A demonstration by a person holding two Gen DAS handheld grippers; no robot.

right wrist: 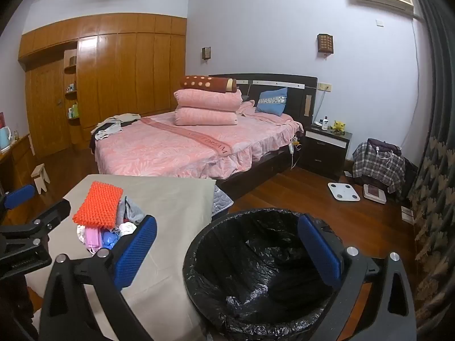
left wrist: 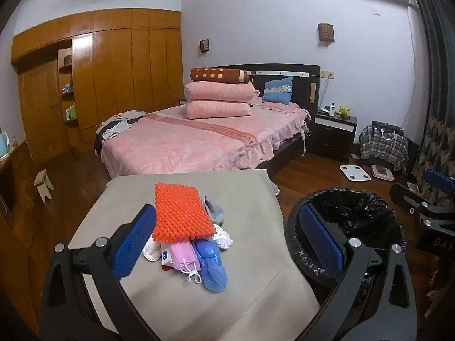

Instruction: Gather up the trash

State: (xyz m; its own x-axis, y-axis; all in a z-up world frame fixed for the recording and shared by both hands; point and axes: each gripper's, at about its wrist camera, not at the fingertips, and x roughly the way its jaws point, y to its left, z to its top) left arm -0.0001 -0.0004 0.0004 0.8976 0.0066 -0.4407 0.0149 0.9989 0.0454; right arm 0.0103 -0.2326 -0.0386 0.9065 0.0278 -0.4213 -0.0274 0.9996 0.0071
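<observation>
Both claws gape empty; the left claw (left wrist: 224, 244) faces the trash pile (left wrist: 190, 241) mid-bench (left wrist: 247, 298), nearer than the right claw (right wrist: 226, 247) over the bin (right wrist: 256, 270).

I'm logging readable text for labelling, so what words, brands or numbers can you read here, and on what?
"DREAM": on the darker pink band of the bedspread, seen upside down; the word before it is too blurred to read.
"DAS": white letters on the right gripper's body, cut off at the picture's edge.
Bottle on the nightstand: label too small to read.
White packet in the trash pile: blue mark, unreadable.
</observation>
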